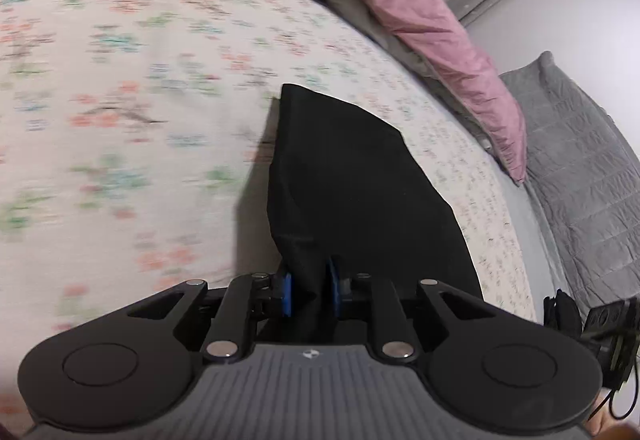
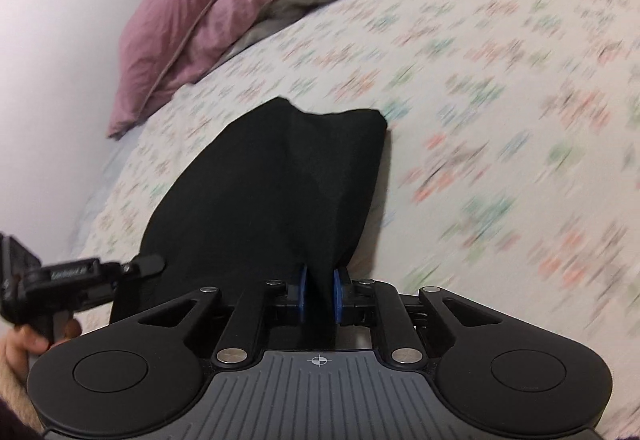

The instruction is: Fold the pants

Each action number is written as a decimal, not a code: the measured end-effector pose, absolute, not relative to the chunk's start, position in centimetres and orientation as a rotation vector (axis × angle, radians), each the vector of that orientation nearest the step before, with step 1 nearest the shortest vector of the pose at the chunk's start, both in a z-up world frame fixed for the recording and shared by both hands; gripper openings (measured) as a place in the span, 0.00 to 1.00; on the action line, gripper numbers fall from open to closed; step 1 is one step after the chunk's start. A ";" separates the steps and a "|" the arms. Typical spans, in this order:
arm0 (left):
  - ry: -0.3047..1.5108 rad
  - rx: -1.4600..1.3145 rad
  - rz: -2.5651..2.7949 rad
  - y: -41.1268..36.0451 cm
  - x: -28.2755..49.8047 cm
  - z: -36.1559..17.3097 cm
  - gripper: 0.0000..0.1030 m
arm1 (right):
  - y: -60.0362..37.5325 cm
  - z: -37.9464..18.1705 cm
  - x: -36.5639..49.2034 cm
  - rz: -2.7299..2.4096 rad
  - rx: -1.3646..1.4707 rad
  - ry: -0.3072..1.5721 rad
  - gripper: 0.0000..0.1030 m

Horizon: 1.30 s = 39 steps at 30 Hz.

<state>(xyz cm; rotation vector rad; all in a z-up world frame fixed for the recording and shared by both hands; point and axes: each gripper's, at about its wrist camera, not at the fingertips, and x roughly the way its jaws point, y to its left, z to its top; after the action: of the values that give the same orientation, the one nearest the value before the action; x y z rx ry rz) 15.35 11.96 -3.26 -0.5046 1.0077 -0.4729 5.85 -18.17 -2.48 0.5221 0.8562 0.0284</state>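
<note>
Black pants are lying bunched on the floral bedsheet, near its edge by the pink duvet. Left gripper and right gripper are each pinching 1 near fold, jaws narrow. Fabric is looking soft, light, limp; hems or waistband are offering the best hold.

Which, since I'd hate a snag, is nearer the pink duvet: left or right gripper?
Right, narrowly, I'd judge. The pink duvet looms larger ahead-left of the right gripper; it lies ahead-right of the left gripper. Both clamp the black pants, clear of it.
</note>
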 end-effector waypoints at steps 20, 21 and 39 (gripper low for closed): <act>0.733 -0.197 -0.416 2.9 17.2 2.2 0.65 | -25.0 1.1 8.2 -0.108 0.335 0.695 0.53; 0.724 -0.167 -0.436 1.9 16.9 2.5 0.66 | -24.2 1.1 8.9 -0.098 0.315 0.697 0.53; 0.890 0.169 -0.502 -0.1 8.0 -1.1 0.79 | -18.4 -2.9 -1.4 -0.115 0.089 0.832 0.59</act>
<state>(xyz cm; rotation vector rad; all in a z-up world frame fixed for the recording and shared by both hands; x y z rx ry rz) 8.05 -0.07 -1.13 0.1693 0.8899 -0.5016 -1.41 -18.45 -2.93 0.0886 0.8318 -0.1148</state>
